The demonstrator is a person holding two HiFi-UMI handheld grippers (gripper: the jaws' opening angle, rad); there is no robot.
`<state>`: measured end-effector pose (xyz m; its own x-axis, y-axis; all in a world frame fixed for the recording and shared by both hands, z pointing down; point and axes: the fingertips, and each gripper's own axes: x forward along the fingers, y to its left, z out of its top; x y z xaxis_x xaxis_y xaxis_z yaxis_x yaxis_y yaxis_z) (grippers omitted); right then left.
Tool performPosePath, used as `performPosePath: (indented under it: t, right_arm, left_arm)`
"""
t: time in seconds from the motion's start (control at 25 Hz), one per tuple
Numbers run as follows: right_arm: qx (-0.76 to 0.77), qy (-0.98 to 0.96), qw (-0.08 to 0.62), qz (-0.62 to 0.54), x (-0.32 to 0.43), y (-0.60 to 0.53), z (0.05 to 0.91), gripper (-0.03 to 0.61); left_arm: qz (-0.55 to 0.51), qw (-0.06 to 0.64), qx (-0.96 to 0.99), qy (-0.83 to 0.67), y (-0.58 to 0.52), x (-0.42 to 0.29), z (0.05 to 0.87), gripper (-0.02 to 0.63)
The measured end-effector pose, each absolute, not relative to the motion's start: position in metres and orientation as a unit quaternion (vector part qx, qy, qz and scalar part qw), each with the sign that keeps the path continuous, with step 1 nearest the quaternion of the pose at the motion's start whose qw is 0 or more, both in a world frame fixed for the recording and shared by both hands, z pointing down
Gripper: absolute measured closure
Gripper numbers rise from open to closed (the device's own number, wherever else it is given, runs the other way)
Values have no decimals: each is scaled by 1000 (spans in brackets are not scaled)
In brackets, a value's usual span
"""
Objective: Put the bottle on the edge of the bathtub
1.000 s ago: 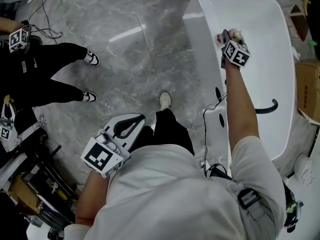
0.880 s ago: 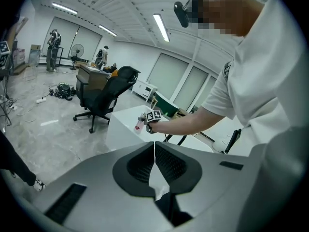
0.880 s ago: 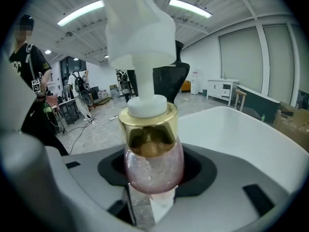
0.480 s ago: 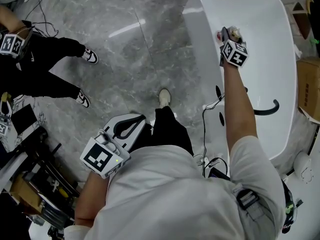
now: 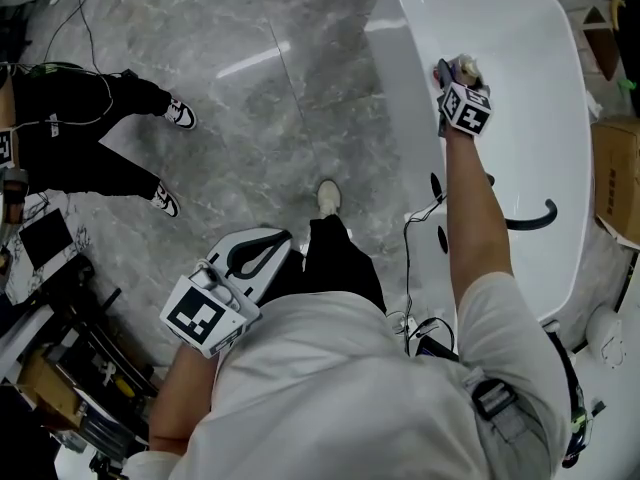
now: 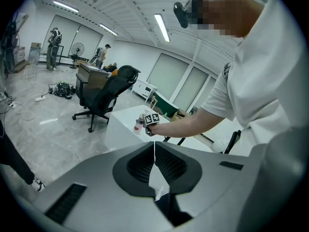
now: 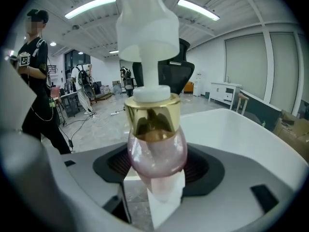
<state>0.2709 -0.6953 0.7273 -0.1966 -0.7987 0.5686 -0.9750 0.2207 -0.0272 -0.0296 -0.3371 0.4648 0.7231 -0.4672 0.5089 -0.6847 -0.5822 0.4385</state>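
A round pink bottle [image 7: 157,144] with a gold collar and a white pump top stands upright between the jaws of my right gripper [image 7: 157,178]. Those jaws are opening, and a narrow gap shows on each side of the bottle. In the head view my right gripper [image 5: 455,66] reaches out to the white bathtub's near rim [image 5: 400,58], with the bottle [image 5: 466,65] at its tip. My left gripper [image 5: 275,240] hangs low by my left hip, shut and empty. In its own view the left gripper [image 6: 154,146] points at the bathtub [image 6: 120,124] from afar.
A black curved faucet [image 5: 530,218] sits on the tub's near end. A person in black trousers [image 5: 90,138] stands on the marble floor at the left, among cables. A cardboard box [image 5: 615,178] lies right of the tub. A black office chair [image 6: 104,95] stands beyond it.
My right gripper has edged slightly further along the tub rim with the bottle. The person at the left has shifted toward the frame's edge. My left gripper has stayed put.
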Motion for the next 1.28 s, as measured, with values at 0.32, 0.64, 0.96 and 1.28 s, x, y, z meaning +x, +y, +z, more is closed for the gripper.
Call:
performPosePath:
  t: [0.32,0.64,0.96,1.28]
  right_arm:
    - [600,-735,230,215,274,-669,726,242]
    - [612,-723,226,228,270,-623,706,248]
    - [596,-740,212,231,236,-533,663,316]
    - [580,-758,181,239,191,-417,610,379]
  left_arm:
    - [164,307,877,-330,-327,-32,455,592]
    - [151,284,894,-314,-313,-40,441,592]
    - [136,256,916,-278,-283,-47,418,592]
    - [121,231,935,-240,-238,-69,405,592]
